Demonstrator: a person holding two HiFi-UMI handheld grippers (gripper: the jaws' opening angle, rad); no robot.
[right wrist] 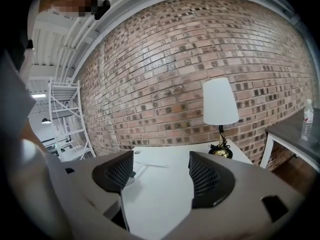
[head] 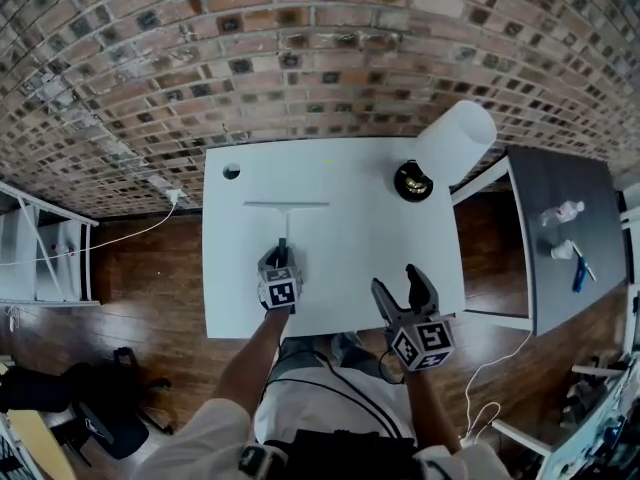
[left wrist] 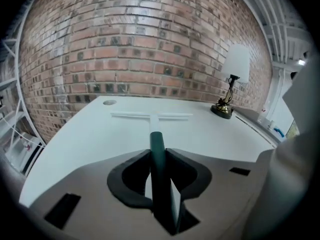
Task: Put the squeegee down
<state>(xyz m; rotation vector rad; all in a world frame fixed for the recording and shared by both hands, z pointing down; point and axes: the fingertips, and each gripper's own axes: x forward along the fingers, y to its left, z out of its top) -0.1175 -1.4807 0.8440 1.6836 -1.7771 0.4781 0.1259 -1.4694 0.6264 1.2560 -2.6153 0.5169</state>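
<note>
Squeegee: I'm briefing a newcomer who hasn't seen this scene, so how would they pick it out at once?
Find the white table before the brick wall. Over its left half, the squeegee is the pale T-shaped tool with its crossbar toward the wall. Only it has a dark green handle, clamped in the left gripper.

Right half of white rectangular tabletop (head: pixel 350 238) open. White T-shaped squeegee with dark green handle (head: pixel 286 206) crosses left-centre; white-shaded lamp on dark round base (head: pixel 455 143) occupies far-right corner.

Brick wall (head: pixel 300 58), wooden floor (head: pixel 150 278)
</note>
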